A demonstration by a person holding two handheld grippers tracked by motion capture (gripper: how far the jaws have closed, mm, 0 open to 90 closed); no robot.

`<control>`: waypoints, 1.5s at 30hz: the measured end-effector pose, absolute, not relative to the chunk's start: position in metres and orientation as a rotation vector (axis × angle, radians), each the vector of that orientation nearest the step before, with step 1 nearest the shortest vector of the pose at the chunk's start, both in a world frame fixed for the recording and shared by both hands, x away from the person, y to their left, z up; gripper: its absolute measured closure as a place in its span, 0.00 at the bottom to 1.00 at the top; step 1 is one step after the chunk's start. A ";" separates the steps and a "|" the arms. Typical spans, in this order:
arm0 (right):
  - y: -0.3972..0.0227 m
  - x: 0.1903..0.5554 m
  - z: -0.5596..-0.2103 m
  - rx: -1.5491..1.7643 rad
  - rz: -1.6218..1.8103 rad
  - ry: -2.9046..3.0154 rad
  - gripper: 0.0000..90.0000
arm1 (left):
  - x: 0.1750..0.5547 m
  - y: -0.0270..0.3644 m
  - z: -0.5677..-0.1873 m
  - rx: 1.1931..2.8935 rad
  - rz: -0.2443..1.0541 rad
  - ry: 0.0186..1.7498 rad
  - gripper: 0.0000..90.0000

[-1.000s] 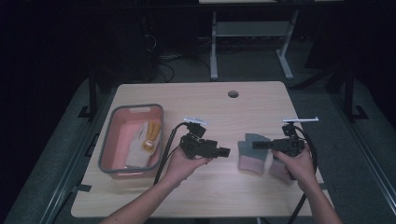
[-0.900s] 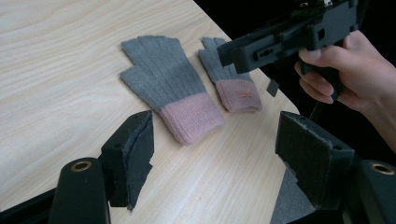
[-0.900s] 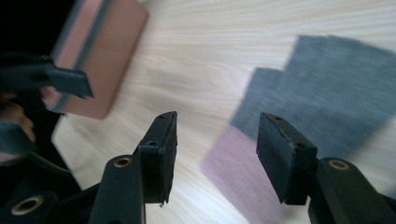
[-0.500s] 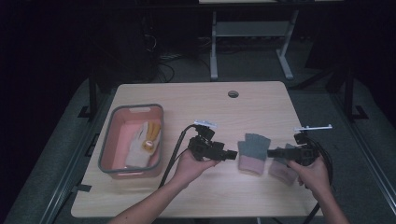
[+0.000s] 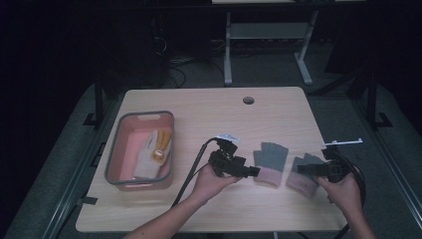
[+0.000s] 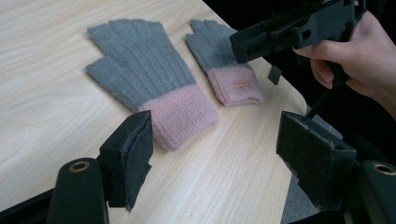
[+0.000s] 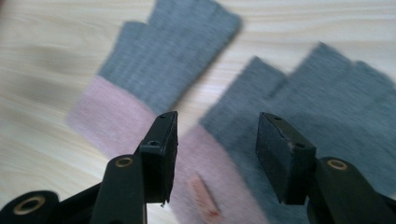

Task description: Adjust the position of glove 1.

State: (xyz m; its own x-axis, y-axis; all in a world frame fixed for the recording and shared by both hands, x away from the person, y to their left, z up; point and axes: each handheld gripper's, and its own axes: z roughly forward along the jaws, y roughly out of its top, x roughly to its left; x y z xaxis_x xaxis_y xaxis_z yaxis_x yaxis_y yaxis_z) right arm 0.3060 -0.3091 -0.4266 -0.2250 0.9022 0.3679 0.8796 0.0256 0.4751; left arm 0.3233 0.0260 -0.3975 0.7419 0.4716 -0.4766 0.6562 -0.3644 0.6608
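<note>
Bin [image 5: 115, 149] (high view); glove's tag [image 7: 201, 196] close-up.

gloves [image 6: 149, 84]: ribbed knit cloth, matt, soft | desk [image 6: 42, 112]: pale wood grain, smooth | left claw [image 6: 224, 158] pads [image 6: 135, 154]: black, rough, felt-like

Two grey, pink-cuffed gloves [image 5: 269, 163] lie flat, side by side.

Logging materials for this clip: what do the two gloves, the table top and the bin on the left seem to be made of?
Left glove and right glove: soft ribbed knit, likely wool or acrylic, grey with pink cuffs; the right one has a small sewn tab. Table top: pale wood-grain surface, probably matte laminate. Bin: looks like moulded plastic, pink with a grey rim.
</note>
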 end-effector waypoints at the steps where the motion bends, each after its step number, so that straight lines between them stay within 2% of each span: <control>1: -0.310 0.305 -0.428 1.927 0.967 2.224 0.54 | 0.323 0.025 -0.399 2.033 -0.256 0.855 0.30; 17: -0.303 0.301 -0.446 1.849 0.725 2.251 0.57 | 0.323 0.022 -0.406 2.037 -0.261 0.851 0.30; 21: -0.300 0.300 -0.447 1.821 0.712 2.262 0.64 | 0.324 0.022 -0.409 2.038 -0.258 0.860 0.30; 27: -0.300 0.301 -0.447 1.843 0.739 2.267 0.84 | 0.323 0.020 -0.413 2.033 -0.274 0.863 0.30; 30: -0.301 0.301 -0.447 1.857 0.749 2.262 0.89 | 0.322 0.020 -0.414 2.030 -0.278 0.867 0.30; 37: -0.301 0.301 -0.442 1.871 0.781 2.271 0.92 | 0.325 0.026 -0.410 2.011 -0.263 0.877 0.30; 45: -0.286 0.305 -0.420 1.797 0.830 2.303 0.91 | 0.330 0.037 -0.408 1.991 -0.247 0.905 0.30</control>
State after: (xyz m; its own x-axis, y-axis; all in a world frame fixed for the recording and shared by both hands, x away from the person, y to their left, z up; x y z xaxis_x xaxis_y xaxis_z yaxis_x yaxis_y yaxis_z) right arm 0.3046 -0.2862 -0.4202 -0.2963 0.9236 0.2433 0.8664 0.1528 0.4754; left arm 0.3298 0.0375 -0.4077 0.7112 0.5005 -0.4937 0.6819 -0.3203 0.6576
